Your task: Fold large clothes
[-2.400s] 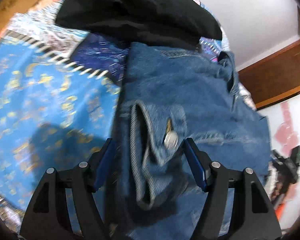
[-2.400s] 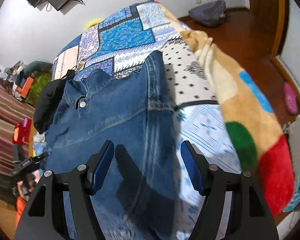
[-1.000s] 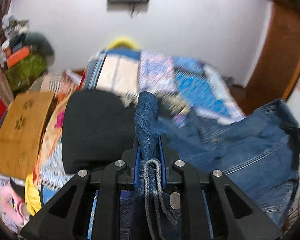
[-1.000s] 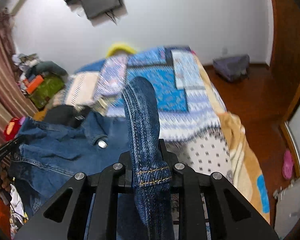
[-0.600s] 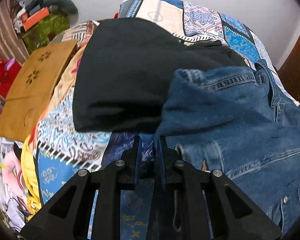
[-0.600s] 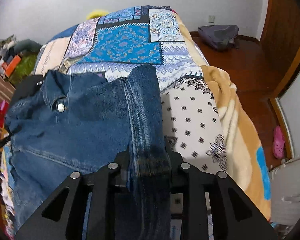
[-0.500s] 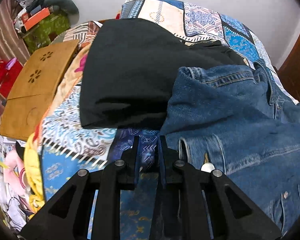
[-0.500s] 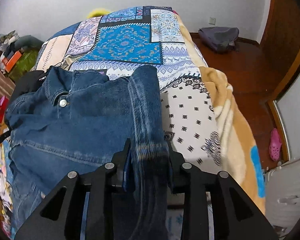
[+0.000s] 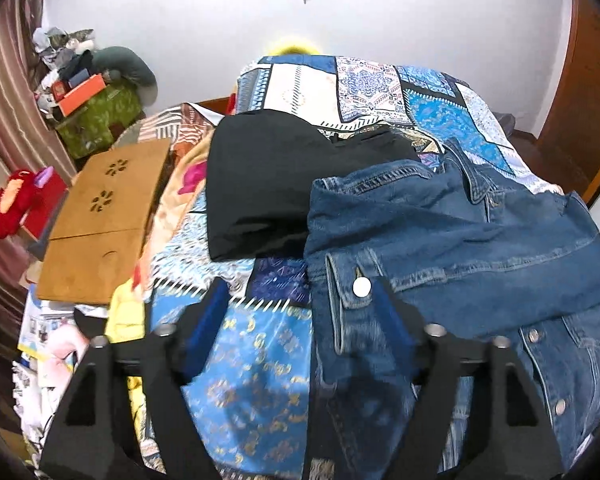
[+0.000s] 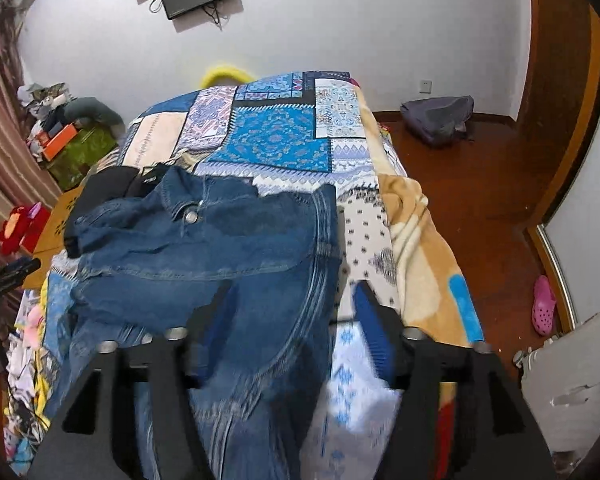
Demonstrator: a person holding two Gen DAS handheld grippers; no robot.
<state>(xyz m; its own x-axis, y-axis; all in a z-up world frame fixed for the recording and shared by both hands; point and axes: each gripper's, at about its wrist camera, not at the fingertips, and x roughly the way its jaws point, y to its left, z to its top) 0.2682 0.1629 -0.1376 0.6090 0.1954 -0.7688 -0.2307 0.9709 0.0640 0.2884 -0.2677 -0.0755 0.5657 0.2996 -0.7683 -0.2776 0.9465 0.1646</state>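
Observation:
A blue denim jacket (image 9: 460, 248) lies folded over on the patchwork bed cover (image 9: 380, 84), collar and buttons up. It also shows in the right wrist view (image 10: 220, 256). My left gripper (image 9: 300, 320) is open and empty above the jacket's left edge, by a sleeve cuff with a metal button (image 9: 361, 288). My right gripper (image 10: 296, 320) is open and empty above the jacket's right sleeve (image 10: 320, 248).
A folded black garment (image 9: 276, 188) lies on the bed behind the jacket. A brown board (image 9: 104, 220) and clutter sit left of the bed. An orange blanket (image 10: 424, 248) hangs off the right side. A grey bag (image 10: 440, 120) lies on the wooden floor.
Both grippers were shut on denim half a second ago and have opened and let go. The jacket's upper part now lies folded down on the bed, and both grippers have pulled back.

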